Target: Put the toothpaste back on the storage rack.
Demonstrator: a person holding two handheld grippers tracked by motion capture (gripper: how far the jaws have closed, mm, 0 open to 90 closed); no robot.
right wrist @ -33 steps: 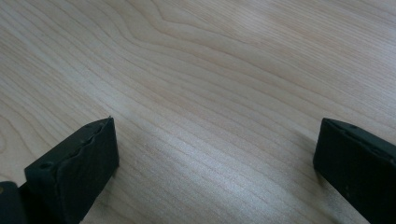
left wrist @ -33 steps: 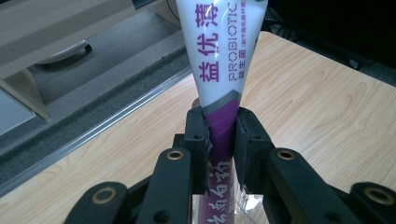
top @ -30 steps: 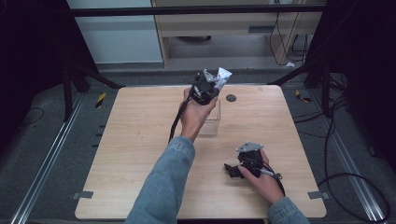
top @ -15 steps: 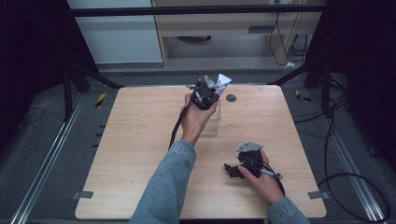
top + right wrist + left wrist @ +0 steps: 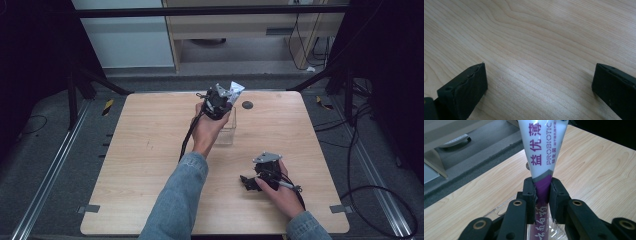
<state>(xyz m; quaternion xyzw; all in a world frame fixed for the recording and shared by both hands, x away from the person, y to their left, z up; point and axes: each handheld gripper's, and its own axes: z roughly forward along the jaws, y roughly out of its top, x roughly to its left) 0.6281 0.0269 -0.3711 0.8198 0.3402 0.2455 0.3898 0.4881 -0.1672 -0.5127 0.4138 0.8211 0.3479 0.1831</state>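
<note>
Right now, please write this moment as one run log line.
left gripper: shut on toothpaste tube | above clear box | right gripper: open, over table

On the table point(image 5: 150, 165), the clear container point(image 5: 227, 130) stands near the far middle. The left gripper point(image 5: 220, 100) is above it, with the tube point(image 5: 544, 157) between its jaws. The right gripper point(image 5: 249, 183) rests on the table, nearer and to the right.

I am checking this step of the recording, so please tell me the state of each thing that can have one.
White and purple toothpaste tube: clamped near its purple end, held above the box.
Clear plastic box: open-topped, upright on the table.
Left gripper: shut on the tube.
Right gripper: jaws wide open, nothing between them, low over the light wooden table.
</note>
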